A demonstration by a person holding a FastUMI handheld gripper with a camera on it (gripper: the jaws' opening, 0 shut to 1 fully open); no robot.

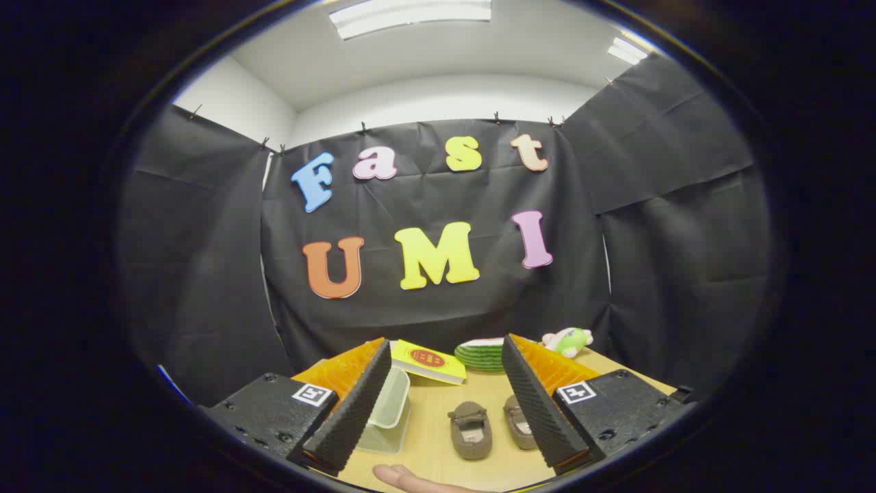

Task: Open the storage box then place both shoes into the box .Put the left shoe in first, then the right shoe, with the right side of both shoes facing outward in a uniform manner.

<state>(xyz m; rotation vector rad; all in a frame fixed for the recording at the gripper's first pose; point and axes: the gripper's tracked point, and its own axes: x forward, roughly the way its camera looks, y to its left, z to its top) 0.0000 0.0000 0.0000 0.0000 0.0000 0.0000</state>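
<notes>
Gripper view: looks forward over a tabletop [438,438] from above, toward the booth's cloth wall.
Fingers: spread wide with nothing between them; the gripper [445,404] hangs above the tabletop, gripping nothing.
Storage box: a clear plastic storage box [387,411] sits just inside the left finger; whether a lid is on it I cannot tell.
Shoes: two small brown shoes lie side by side on the tabletop between the fingers, one shoe [470,429] in plain sight, the second shoe [519,422] partly behind the right finger.
Other things: a yellow book [428,361], a green striped plate [481,355] and a plush toy [568,340] lie beyond; a fingertip [404,478] shows at the near edge.
Progress: seemingly at the very start; both shoes are out of the box, so opening and both placements remain.
</notes>
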